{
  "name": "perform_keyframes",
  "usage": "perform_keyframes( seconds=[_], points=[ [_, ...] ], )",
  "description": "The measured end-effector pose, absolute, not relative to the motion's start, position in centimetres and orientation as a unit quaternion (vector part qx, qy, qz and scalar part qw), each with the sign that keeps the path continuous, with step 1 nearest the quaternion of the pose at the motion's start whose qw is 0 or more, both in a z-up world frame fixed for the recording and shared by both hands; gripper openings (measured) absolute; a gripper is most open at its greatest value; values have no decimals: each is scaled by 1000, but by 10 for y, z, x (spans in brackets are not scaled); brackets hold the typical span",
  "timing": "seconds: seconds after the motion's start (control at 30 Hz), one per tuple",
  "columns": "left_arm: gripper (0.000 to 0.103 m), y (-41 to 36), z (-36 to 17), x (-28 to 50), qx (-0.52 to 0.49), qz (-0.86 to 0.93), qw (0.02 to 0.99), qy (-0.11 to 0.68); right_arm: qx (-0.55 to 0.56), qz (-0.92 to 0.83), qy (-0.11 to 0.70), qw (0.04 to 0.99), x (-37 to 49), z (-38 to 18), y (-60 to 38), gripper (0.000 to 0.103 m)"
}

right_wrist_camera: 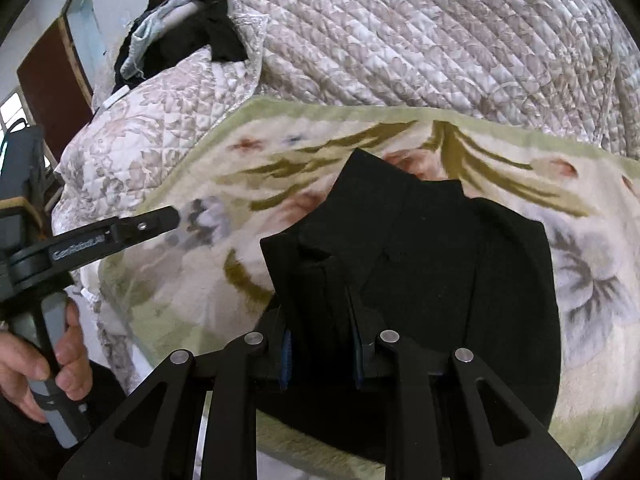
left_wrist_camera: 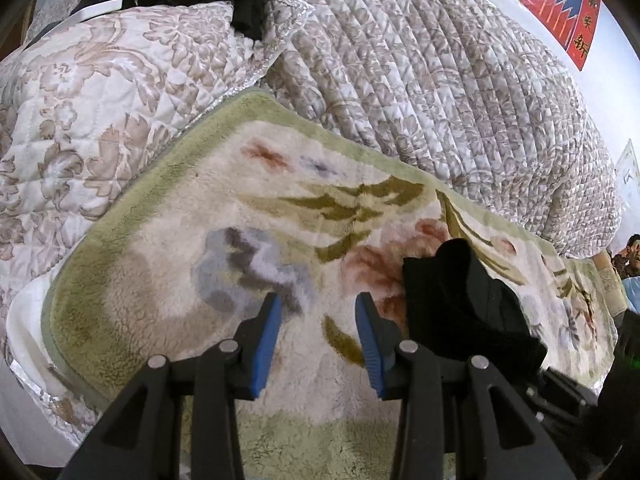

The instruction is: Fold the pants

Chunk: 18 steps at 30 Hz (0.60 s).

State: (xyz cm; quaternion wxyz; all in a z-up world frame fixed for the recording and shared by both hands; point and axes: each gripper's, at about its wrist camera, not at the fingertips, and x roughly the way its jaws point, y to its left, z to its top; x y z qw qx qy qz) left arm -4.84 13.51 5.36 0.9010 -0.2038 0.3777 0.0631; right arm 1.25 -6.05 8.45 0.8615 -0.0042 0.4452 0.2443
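On floral blanket: right gripper clamps black pants; left gripper spread.

A floral fleece blanket is lying across the bed; a quilt is bunching behind it; dark clothes are piling beyond a pillow

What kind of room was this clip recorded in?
Most likely a home bedroom. The black pants lie on a plush floral blanket spread beside rolled, quilted grey-and-white bedding, and a red paper decoration with Chinese characters hangs on the wall.
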Motion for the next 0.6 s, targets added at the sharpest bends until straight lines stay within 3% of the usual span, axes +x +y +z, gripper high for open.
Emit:
perform_keyframes(
  seconds=[0.17,0.27,0.53,0.6],
  points=[
    [41,128,58,-45,-203,46,903,376,-52,253,453,853,3,59,-46,25],
    [41,122,61,-42,-199,38,904,375,-34,268,449,852,-2,67,-46,44],
    [41,113,65,-36,-193,36,908,371,10,265,377,887,-33,101,-88,45],
    [41,108,68,-33,-187,33,910,370,6,238,426,873,-23,80,-96,44]
  ],
)
